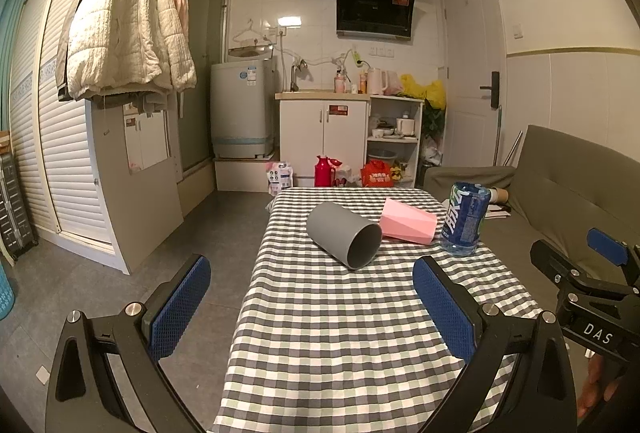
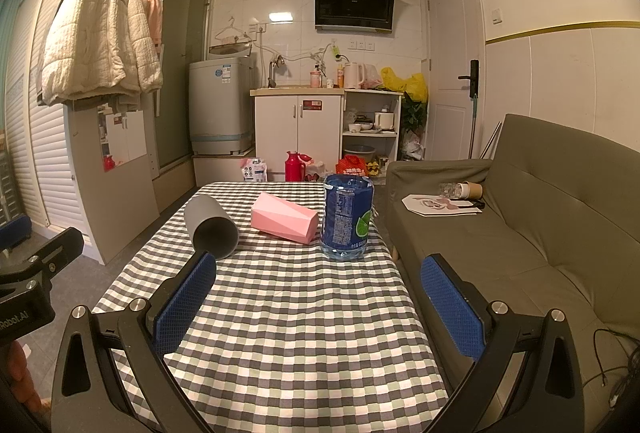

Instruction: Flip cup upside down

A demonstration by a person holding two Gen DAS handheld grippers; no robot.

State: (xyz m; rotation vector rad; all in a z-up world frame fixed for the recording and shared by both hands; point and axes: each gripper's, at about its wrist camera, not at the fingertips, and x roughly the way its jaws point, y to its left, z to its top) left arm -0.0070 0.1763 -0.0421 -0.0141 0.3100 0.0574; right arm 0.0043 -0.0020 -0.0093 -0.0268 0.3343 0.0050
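A grey cup [image 1: 344,235] lies on its side on the checked tablecloth [image 1: 340,333], its mouth toward me; it also shows in the right wrist view [image 2: 212,227]. A pink faceted cup [image 1: 408,221] lies on its side just behind it, seen too in the right wrist view [image 2: 286,217]. My left gripper [image 1: 312,297] is open and empty, well short of the grey cup. My right gripper [image 2: 320,297] is open and empty over the near part of the tablecloth [image 2: 296,333], its left pad [image 2: 186,303] close below the grey cup's mouth.
A blue-labelled bottle [image 2: 347,217] stands upright right of the pink cup, also in the left wrist view [image 1: 466,219]. A grey-green sofa [image 2: 520,225] runs along the table's right side. Floor lies to the left [image 1: 200,233]. Kitchen cabinets stand at the back.
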